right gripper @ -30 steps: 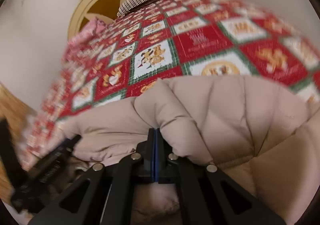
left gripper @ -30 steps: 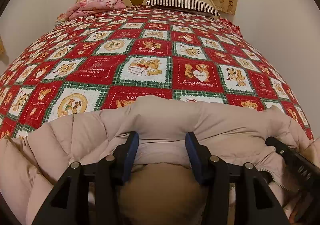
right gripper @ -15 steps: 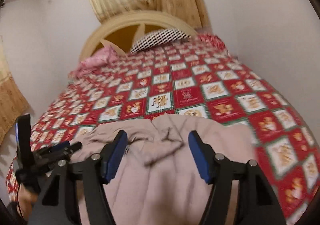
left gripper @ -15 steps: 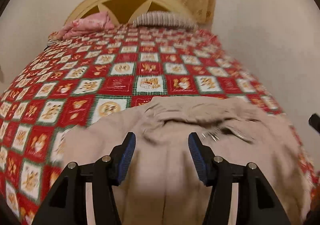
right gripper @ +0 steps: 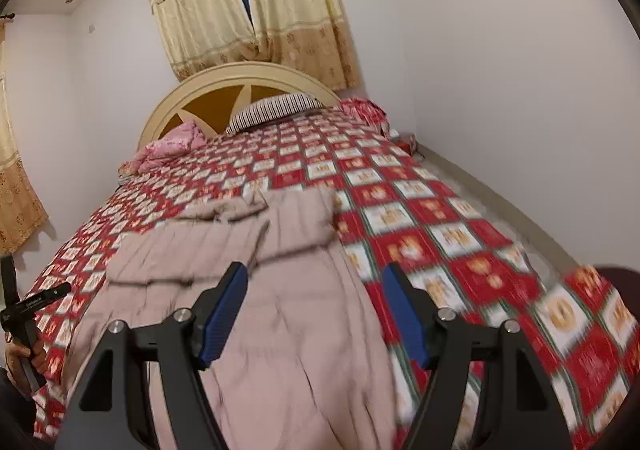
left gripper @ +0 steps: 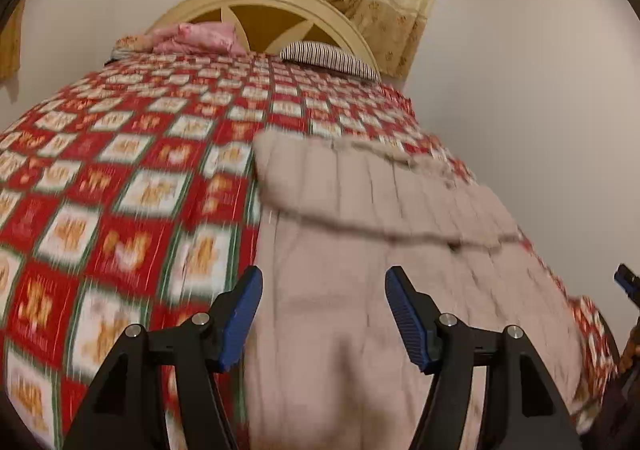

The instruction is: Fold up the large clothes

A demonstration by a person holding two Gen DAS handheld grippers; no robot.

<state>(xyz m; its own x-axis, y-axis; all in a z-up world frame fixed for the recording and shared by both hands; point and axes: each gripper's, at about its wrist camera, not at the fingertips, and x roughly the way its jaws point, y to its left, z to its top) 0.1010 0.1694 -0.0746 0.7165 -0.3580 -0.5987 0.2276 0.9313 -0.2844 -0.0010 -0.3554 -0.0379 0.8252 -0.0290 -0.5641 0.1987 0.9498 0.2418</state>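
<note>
**Both grippers clear of the coat on the bed**

Nearest to me, the left gripper (left gripper: 323,314) hangs above the bed with its blue pads (left gripper: 242,320) well apart and widening, nothing pinched between them. The right gripper (right gripper: 316,310) is the same: its jaws are parting and empty, the fabric lying below them rather than in them. From the right gripper's side I can see a hand (right gripper: 20,358) at the left edge wrapped round the handle of the other tool.

Under both tools lies the coat (left gripper: 380,270), a pale beige quilted thing spread flat on the bedspread (left gripper: 120,186), its length running away toward the head of the bed. Its far end is rumpled, with a fold of fabric lying across it. The picture is smeared here, so finer detail is lost.

Beyond the coat the red, white and green patchwork bedspread runs on bare. At the far end sit a pink bundle (right gripper: 172,142) and a striped pillow (right gripper: 276,108) against the arched cream headboard (right gripper: 240,80), with yellow curtains (right gripper: 256,6) above.
</note>
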